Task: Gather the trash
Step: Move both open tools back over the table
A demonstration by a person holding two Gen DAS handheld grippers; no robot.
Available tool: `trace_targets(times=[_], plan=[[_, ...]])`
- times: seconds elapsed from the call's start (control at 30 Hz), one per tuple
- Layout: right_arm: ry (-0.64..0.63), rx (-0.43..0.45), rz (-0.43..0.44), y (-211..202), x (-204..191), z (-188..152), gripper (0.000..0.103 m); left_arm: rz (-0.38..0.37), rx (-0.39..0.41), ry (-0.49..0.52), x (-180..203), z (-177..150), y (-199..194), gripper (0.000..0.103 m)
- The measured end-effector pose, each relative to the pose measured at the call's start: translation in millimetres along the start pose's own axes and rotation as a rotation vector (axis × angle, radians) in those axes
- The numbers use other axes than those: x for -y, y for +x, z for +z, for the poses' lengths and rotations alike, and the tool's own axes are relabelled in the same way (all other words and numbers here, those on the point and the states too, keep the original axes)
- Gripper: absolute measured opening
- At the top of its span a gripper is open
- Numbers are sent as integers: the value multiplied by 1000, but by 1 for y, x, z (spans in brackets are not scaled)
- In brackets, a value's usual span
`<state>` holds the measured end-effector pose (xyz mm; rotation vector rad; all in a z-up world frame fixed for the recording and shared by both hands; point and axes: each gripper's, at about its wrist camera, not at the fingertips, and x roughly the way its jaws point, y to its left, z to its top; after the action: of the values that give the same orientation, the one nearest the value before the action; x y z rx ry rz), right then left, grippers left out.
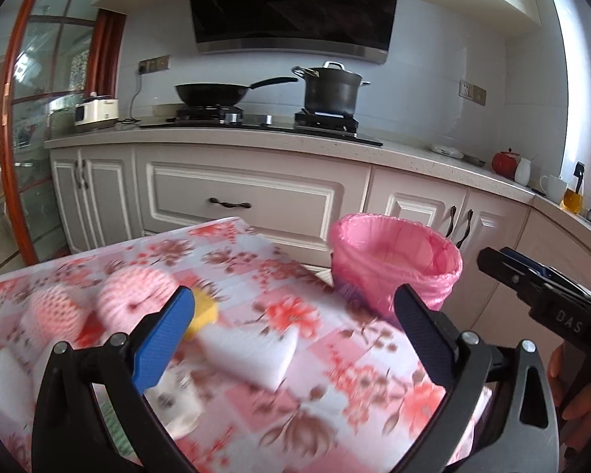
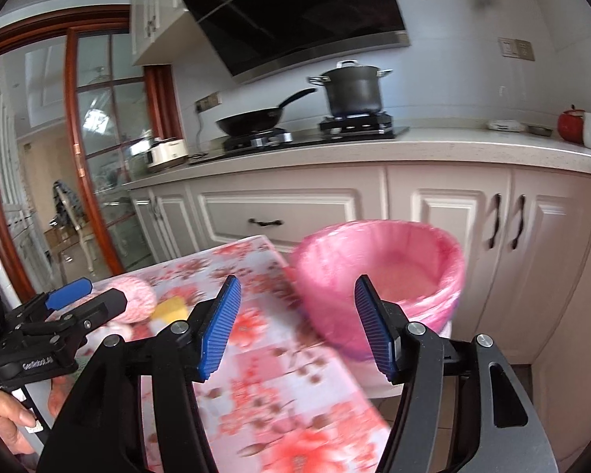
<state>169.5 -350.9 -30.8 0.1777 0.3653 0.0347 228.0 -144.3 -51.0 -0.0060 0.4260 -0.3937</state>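
A bin lined with a pink bag [image 1: 398,260] stands at the table's far right corner; it also shows in the right wrist view [image 2: 382,272]. On the floral table [image 1: 315,354] lie two pink foam nets [image 1: 138,295], a yellow piece [image 1: 205,311], a white foam block [image 1: 252,351] and crumpled white paper [image 1: 177,398]. My left gripper [image 1: 295,335] is open above the white block. My right gripper [image 2: 299,323] is open and empty, near the bin. The left gripper shows at the left of the right wrist view [image 2: 86,299].
Behind the table runs a kitchen counter [image 1: 256,138] with a wok [image 1: 216,92], a pot [image 1: 331,90] and a rice cooker [image 1: 96,112]. White cabinets [image 1: 248,201] stand below. A glass door [image 1: 39,138] is at the left.
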Motion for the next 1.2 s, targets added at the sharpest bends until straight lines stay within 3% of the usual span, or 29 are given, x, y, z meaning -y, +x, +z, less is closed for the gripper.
trace_targets(times=[0.27, 0.5, 0.8, 0.87, 1.2], plan=[[-69, -70, 74, 9, -59, -27, 59, 77, -1, -1, -43, -41, -52, 98], [-129, -140, 119, 28, -99, -50, 59, 134, -26, -93, -95, -71, -80, 98], [-180, -248, 181, 60, -139, -75, 59, 274, -61, -134, -140, -97, -95, 98], [-190, -258, 204, 67, -150, -77, 67, 299, -57, -138, -146, -99, -97, 98], [-190, -344, 284, 114, -196, -83, 70, 373, -85, -126, -169, -102, -92, 98]])
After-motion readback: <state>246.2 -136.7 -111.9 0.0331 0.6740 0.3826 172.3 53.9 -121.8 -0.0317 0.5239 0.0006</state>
